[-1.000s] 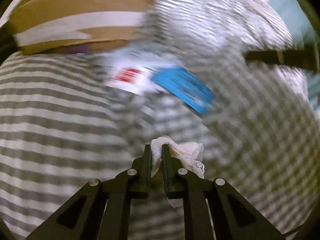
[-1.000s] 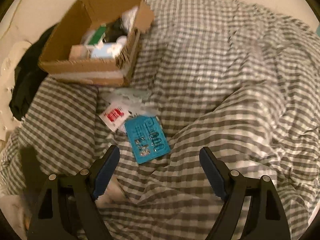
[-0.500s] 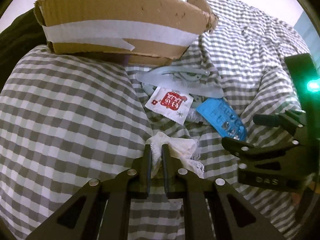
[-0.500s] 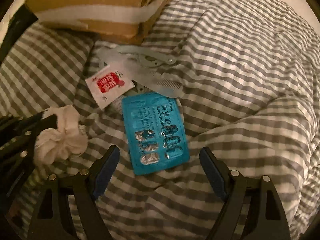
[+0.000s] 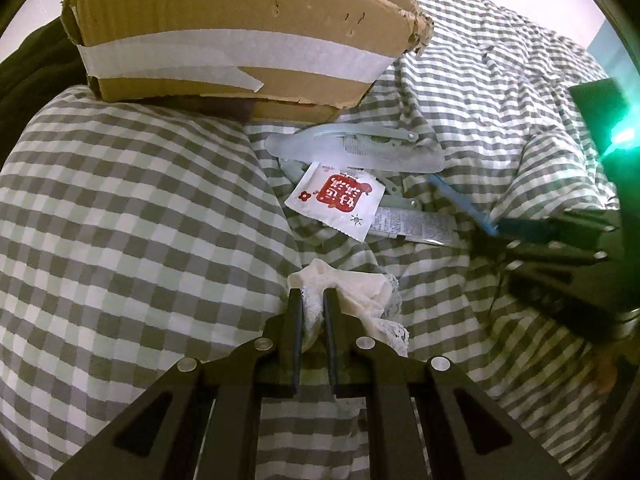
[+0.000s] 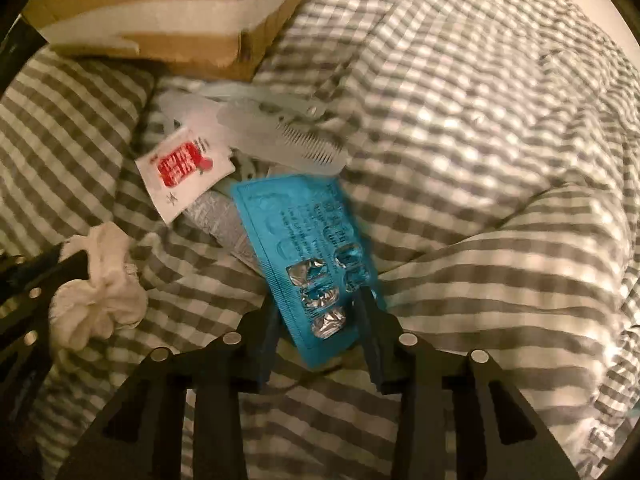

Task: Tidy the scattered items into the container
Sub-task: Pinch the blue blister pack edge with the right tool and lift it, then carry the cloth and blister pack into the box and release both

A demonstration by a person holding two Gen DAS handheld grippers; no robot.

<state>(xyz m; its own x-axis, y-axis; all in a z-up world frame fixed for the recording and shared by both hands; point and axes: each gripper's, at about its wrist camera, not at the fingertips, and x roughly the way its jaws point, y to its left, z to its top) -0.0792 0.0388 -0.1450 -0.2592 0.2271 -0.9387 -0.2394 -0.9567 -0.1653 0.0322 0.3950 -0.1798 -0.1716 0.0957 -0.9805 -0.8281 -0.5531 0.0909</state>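
Note:
My left gripper is shut on a white lace scrunchie, held low over the checked bedding; it also shows in the right wrist view. My right gripper has its jaws closed in around the near end of a blue blister pack, which tilts up off the cover. A white sachet with a red label and a pale comb lie in front of the cardboard box.
The grey-and-white checked duvet is lumpy, with a high fold at the left. A silvery wrapper lies under the sachet. Dark clothing sits left of the box. The right gripper's body shows in the left view.
My right gripper dropped down to the blister pack and its jaws closed from wide open onto the pack's sides, tilting it. My left gripper moved slightly nearer the box, still holding the scrunchie.

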